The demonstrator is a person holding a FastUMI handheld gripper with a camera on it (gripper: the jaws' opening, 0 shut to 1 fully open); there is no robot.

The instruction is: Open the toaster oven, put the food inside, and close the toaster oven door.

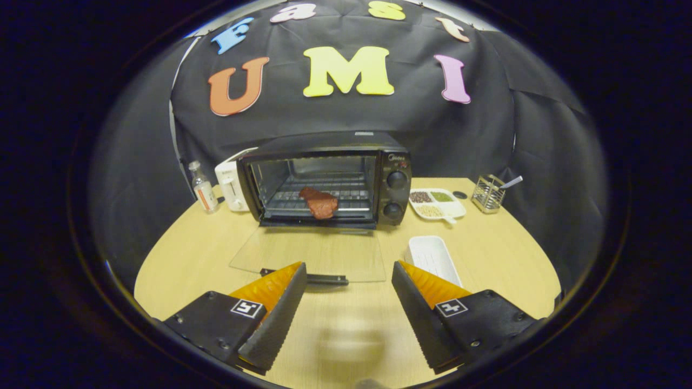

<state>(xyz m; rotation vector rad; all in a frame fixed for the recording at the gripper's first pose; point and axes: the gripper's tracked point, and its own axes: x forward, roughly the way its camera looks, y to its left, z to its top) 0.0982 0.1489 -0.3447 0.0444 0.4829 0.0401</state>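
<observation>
the tongs [348, 281] are spread wide and hold nothing, just short of the handle of the black toaster oven's [330, 178] glass door [313, 253], which lies folded down flat on the round wooden table [184, 259]. the reddish-brown piece of meat [320, 203] rests on the wire rack inside the oven, which stands at the table's far edge.

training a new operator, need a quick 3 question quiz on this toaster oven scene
1. True or false: the black toaster oven's glass door is shut.
2. Where is the reddish piece of meat? A) white rectangular tray B) oven wire rack C) wooden table
3. What are the gripper's fingers doing?

Key: 1 false, it lies folded down flat. 2 B. 3 spread open, holding nothing, the door's dark handle just ahead.
</observation>
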